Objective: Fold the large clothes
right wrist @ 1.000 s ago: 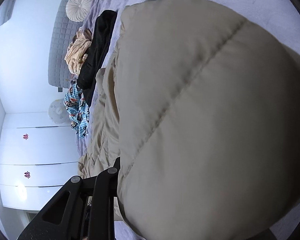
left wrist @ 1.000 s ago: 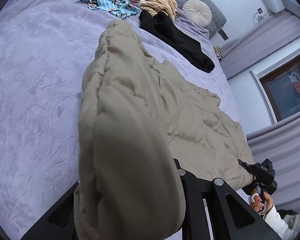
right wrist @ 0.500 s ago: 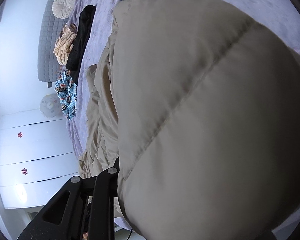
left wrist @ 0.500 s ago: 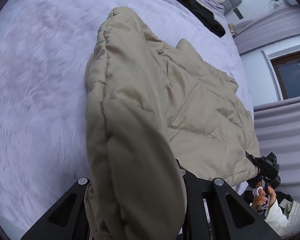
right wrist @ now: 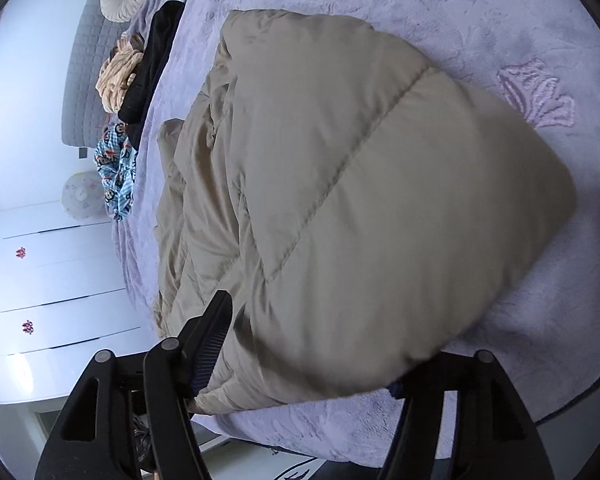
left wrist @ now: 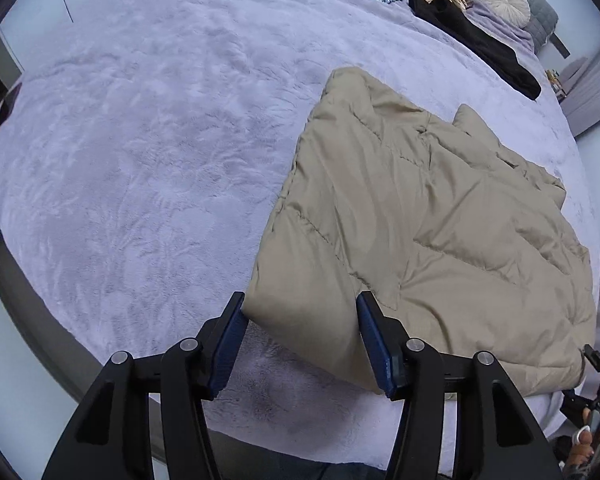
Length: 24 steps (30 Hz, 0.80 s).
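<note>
Both grippers have just been opening to release the folded jacket [left wrist: 420,220]: left gripper [left wrist: 300,340] apart, right gripper [right wrist: 312,344] apparently apart around its corner. Next, regrasp for another fold.

The left gripper [left wrist: 300,320] points steeply down near the bed's near edge. Its jaws have just been opening and now stand apart, blue pads [left wrist: 374,344] bared, with the corner of the jacket [left wrist: 420,216] lying between them, not pinched.

The right gripper [right wrist: 312,344] slants down over the jacket's other end. Its jaws have also just been opening; the puffy fold sits between them, hiding the right finger's tip, and the left pad [right wrist: 210,344] stands just clear of the cloth.

In the left view's lower right corner, the person's right hand [left wrist: 590,438] grips its handle.
</note>
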### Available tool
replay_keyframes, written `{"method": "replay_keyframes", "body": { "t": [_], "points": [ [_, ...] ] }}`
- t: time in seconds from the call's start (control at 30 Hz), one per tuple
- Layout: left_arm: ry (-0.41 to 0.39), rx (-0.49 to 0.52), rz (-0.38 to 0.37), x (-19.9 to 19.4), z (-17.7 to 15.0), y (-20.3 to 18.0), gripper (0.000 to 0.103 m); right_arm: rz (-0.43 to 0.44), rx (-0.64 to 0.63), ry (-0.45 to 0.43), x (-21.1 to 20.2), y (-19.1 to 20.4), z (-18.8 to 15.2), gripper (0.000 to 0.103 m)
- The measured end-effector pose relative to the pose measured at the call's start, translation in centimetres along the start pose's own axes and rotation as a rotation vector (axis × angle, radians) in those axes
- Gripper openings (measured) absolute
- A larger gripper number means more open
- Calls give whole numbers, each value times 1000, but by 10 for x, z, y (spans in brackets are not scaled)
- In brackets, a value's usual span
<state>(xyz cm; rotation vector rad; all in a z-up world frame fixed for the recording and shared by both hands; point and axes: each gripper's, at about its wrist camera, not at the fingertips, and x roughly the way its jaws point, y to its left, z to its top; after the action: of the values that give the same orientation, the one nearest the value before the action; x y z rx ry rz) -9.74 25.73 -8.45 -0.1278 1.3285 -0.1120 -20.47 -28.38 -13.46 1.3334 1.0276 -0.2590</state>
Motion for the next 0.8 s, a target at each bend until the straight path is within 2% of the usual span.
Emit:
{"method": "replay_keyframes", "body": {
  "t": [0.07,0.17,0.23,0.3,0.43,0.57,0.6,0.63,0.67,0.77,0.8],
  "points": [
    [-33,8,29,-9,-2,0,57,-30,-12,-10,-11,-9,-12,78],
    [-63,18,42,-12,3,-12,57,-65,-24,-22,-12,1,-15,79],
    [-80,24,52,-12,8,-16,57,-90,-25,-38,-22,-8,-25,89],
    [-89,17,67,-8,15,-19,57,-133,-50,-74,-34,-9,-31,90],
    [-60,-14,82,10,20,-16,57,-217,-137,-185,-74,-11,-44,90],
    [8,22,133,51,18,-11,58,-253,-221,-266,-95,0,-48,90],
    [25,31,143,61,17,-10,68,-258,-248,-278,-96,6,-48,90],
    [29,38,177,70,16,-9,82,-265,-274,-284,-94,13,-48,90],
    [25,44,198,76,16,-8,87,-267,-299,-278,-94,17,-49,90],
    [58,37,182,84,20,-5,88,-239,-337,-181,-69,30,-41,90],
    [65,33,179,83,22,-4,88,-256,-339,-157,-58,28,-37,90]
  ]
}}
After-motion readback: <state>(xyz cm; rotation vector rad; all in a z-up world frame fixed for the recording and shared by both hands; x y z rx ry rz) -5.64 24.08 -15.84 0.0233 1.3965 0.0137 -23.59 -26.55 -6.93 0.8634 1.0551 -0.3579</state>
